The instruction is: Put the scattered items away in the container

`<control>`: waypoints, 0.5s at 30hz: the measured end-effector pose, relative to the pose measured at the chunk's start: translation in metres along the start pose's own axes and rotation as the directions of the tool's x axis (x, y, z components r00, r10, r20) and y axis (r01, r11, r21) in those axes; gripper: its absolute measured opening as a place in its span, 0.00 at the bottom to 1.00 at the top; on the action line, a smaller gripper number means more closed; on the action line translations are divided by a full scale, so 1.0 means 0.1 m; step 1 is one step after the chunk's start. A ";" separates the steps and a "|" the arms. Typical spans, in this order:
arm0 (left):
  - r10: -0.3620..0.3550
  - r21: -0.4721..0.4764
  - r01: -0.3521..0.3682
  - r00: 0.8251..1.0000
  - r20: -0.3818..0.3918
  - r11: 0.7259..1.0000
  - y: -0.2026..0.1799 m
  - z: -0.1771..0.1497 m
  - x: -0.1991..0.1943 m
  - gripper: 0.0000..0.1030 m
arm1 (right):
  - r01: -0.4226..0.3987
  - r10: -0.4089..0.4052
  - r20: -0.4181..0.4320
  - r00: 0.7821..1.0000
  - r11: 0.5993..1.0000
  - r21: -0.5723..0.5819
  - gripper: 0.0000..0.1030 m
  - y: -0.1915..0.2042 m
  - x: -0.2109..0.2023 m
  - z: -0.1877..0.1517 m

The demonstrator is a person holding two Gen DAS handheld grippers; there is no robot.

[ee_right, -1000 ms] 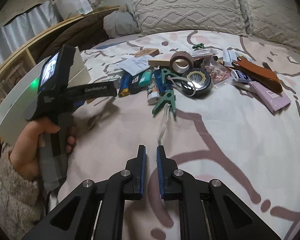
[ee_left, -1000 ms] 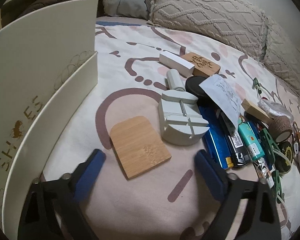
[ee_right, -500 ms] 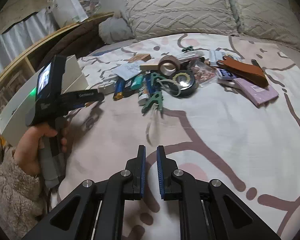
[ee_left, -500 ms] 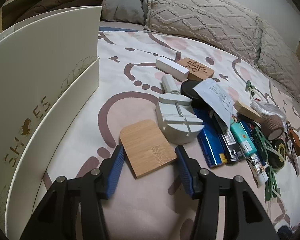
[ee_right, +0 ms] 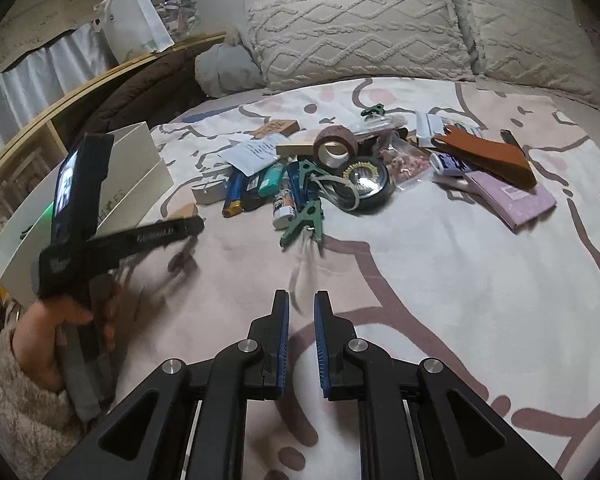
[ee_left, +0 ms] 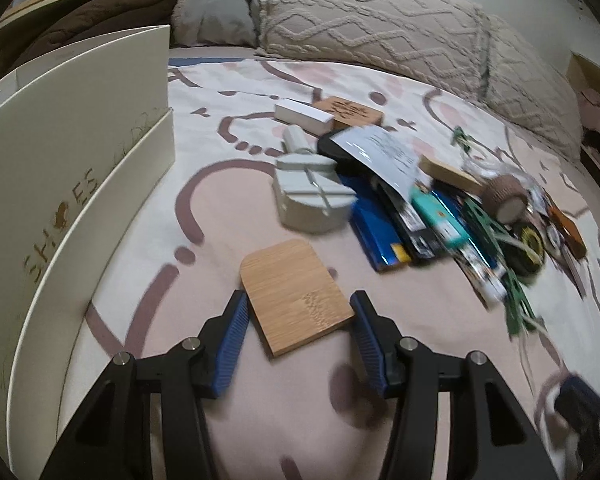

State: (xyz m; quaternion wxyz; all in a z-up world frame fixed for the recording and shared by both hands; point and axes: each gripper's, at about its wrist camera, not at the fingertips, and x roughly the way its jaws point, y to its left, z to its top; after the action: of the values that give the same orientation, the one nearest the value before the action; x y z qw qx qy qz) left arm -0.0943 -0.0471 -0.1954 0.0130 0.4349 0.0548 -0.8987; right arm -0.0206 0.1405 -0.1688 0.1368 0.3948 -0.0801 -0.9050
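A flat bamboo tile [ee_left: 296,294] with one rounded end sits between the blue pads of my left gripper [ee_left: 298,312], which is shut on its two side edges, lifted off the bedspread. A white shoe box [ee_left: 72,184] stands at the left, also seen in the right wrist view [ee_right: 136,176]. A grey round holder [ee_left: 312,200] and a heap of scattered items [ee_left: 440,216] lie ahead. My right gripper [ee_right: 301,312] is nearly closed, empty, above the bedspread, short of a green clamp [ee_right: 304,220].
Pillows [ee_left: 364,28] line the far edge of the bed. The heap holds a tape roll [ee_right: 334,146], a black round tin [ee_right: 366,182], a brown leather case [ee_right: 488,154] and a purple booklet [ee_right: 512,198]. The left gripper's handle [ee_right: 84,216] is at left.
My left gripper closed from wide open onto the bamboo tile and has drawn it back, away from the grey holder. My right gripper stayed nearly closed and drifted slightly.
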 end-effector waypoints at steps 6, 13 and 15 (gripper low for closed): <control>-0.035 0.023 0.036 0.999 -0.016 0.999 -0.07 -0.11 -0.10 0.50 | 0.002 -0.002 -0.024 1.000 1.000 0.006 0.12 -0.02 0.07 0.04; -0.026 0.056 0.026 1.000 -0.013 0.998 -0.13 -0.22 -0.17 0.50 | 0.003 -0.003 0.021 1.000 1.000 0.000 0.73 -0.01 0.00 0.06; -0.025 0.059 0.025 1.000 -0.012 0.998 -0.14 -0.24 -0.18 0.50 | 0.014 -0.014 0.024 1.000 1.000 0.002 0.73 -0.01 0.01 0.09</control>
State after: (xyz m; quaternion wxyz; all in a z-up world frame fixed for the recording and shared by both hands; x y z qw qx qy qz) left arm -0.0654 -0.0311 -0.1951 -0.0115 0.4396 0.0335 -0.8975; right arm -0.0279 0.1414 -0.1639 0.1294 0.3846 -0.0797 -0.9105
